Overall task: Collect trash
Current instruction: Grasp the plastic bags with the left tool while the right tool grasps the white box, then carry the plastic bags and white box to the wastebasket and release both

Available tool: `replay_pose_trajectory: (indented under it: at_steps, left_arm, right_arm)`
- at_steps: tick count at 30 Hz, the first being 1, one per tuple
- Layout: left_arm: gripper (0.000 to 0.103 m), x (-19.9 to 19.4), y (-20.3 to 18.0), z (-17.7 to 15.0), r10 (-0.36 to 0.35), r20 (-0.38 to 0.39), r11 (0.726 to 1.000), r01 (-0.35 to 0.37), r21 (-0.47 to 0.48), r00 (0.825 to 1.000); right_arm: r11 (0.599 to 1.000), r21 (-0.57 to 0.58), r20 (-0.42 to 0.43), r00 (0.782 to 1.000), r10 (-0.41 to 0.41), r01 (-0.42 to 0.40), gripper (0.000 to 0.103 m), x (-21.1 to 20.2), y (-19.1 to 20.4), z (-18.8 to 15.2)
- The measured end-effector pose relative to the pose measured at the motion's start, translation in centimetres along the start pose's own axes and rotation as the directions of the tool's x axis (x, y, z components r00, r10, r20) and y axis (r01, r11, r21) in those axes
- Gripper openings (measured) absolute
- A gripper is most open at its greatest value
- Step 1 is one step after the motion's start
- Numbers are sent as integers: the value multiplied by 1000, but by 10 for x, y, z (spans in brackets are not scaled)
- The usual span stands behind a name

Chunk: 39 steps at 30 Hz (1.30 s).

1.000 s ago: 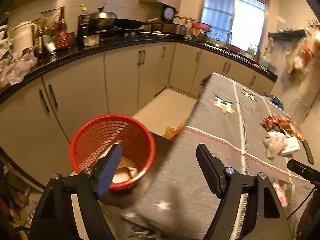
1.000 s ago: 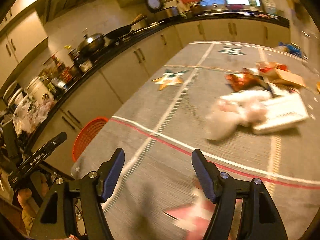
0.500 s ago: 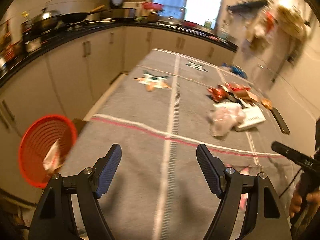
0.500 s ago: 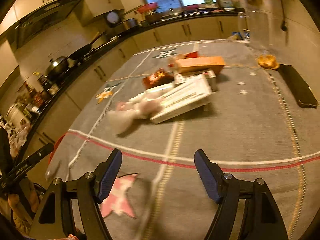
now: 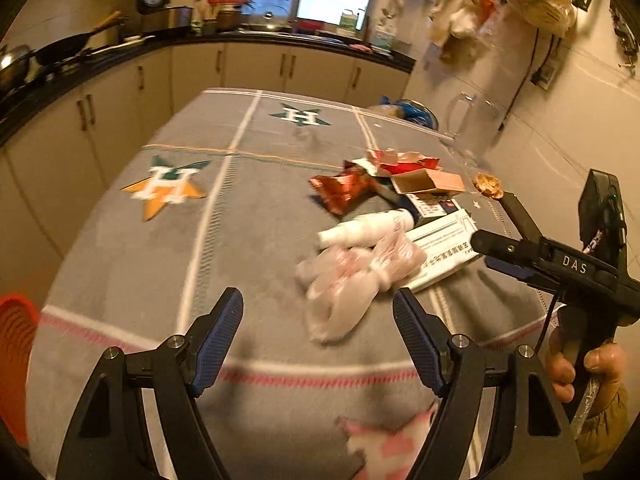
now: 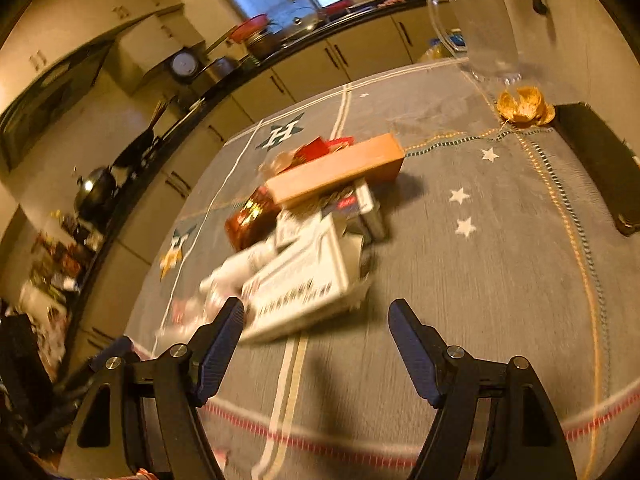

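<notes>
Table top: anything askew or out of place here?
Yes: wrappers, boxes and a crumpled plastic bag lie heaped, an orange box tilted on top. A dried peel lies apart beside the glass pitcher.

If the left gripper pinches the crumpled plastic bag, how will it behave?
The plastic bag looks thin and wrinkled, so probably floppy and light. It may drape and slip unless pinched on a bunched fold. It touches the white box, which might shift slightly.

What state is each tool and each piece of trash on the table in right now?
left tool: open, empty, above the cloth.
right tool: open, empty.
plastic bag: crumpled, lying on the table.
white bottle: lying on its side.
white box: lying flat, flap open.
orange carton: resting on top of the pile.
red wrapper: crumpled.
red basket: upright beside the table.
</notes>
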<state>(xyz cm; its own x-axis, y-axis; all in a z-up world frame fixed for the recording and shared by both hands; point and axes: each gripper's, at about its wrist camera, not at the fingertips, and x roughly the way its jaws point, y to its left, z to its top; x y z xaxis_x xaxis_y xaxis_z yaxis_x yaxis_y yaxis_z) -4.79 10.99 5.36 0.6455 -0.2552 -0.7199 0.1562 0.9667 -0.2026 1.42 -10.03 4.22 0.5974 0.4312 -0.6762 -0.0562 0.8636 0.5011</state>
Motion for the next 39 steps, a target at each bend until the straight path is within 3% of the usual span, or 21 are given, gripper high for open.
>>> replay_pose_trajectory:
  at_steps: [3, 7, 11, 12, 16, 19, 28, 39]
  left_arm:
    - [76, 22, -6, 7, -20, -39, 1000, 20, 20, 999]
    - [74, 44, -16, 9, -33, -75, 998, 37, 53, 997]
    - [42, 53, -22, 7, -26, -99, 997, 32, 67, 995]
    - [40, 52, -22, 6, -11, -93, 997, 18, 74, 996]
    - [37, 40, -19, 5, -17, -62, 998, 21, 57, 998]
    - [37, 24, -17, 2, -10, -24, 999, 11, 44, 1000]
    - [37, -36, -5, -16, 44, 90, 999, -45, 5, 995]
    - [37, -89, 33, -42, 90, 145, 989, -72, -127, 985]
  right_arm:
    - [999, 31, 1, 999, 37, -37, 78, 8, -6, 7]
    - [998, 22, -5, 999, 52, -52, 68, 18, -5, 9]
    - [998, 11, -31, 998, 62, -62, 55, 29, -4, 7]
    - [999, 5, -28, 999, 46, -46, 51, 30, -3, 7]
    - [995, 29, -14, 995, 101, -100, 37, 25, -9, 7]
    - [995, 17, 5, 995, 98, -98, 33, 17, -4, 6]
    - [990, 13, 45, 989, 140, -141, 33, -17, 9, -10]
    - [986, -9, 53, 984, 169, -169, 33, -49, 31, -33]
